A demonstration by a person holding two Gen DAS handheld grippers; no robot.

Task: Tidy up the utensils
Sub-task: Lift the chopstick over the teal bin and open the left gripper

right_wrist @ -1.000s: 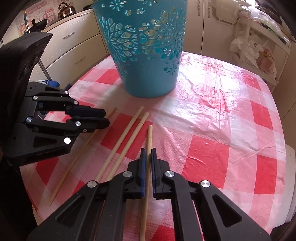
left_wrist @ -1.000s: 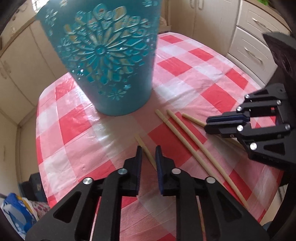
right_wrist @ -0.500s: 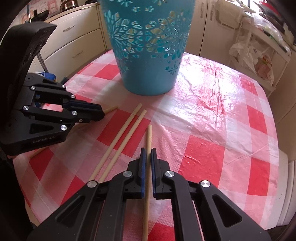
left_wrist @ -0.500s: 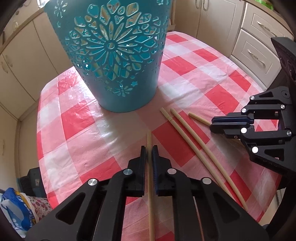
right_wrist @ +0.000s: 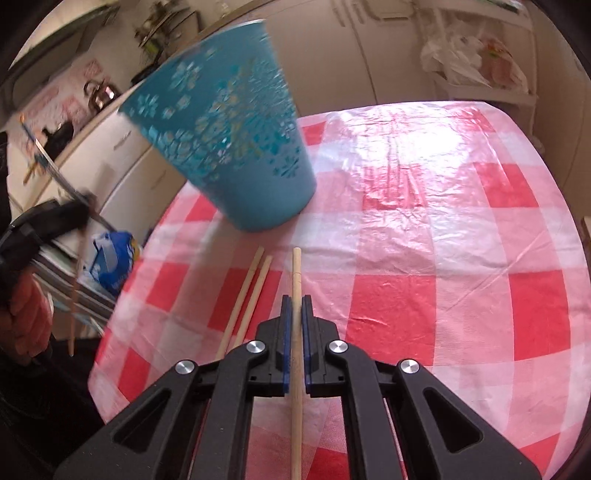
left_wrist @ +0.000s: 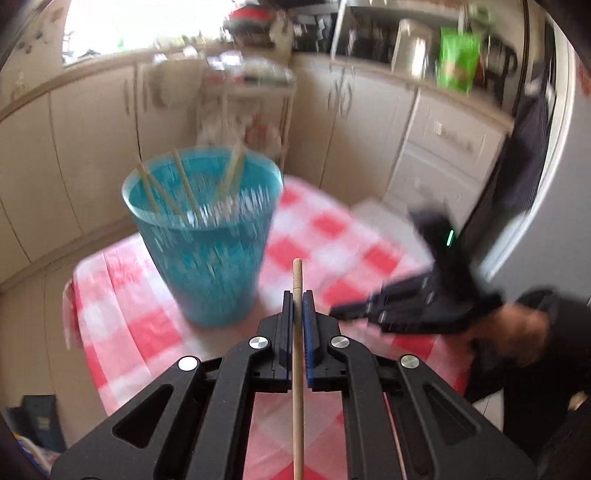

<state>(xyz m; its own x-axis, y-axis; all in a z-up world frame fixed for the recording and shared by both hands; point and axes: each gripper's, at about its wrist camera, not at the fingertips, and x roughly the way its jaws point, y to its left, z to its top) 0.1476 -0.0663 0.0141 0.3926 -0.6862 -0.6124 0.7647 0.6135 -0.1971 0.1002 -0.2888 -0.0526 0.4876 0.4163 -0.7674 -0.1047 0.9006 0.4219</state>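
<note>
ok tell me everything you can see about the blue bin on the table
The blue bin is a tall, tapered container, plastic by its look, with cut-out flower patterns through its wall. It stands open-topped on the red and white checked tablecloth. From the left wrist view, several chopsticks lean inside it against the rim. Neither gripper touches it; two loose chopsticks lie on the cloth near its base.

Kitchen interior. A round table under a red-and-white checked plastic cloth (right_wrist: 424, 229) lies below and ahead of both grippers. Cream cabinet doors (left_wrist: 92, 155) line the wall beyond, left of the left gripper; a drawer unit (left_wrist: 443, 162) stands to its right. A bright window (left_wrist: 140, 26) sits above the counter. A white rack holding plastic bags (right_wrist: 476, 70) occupies the far corner.
</note>
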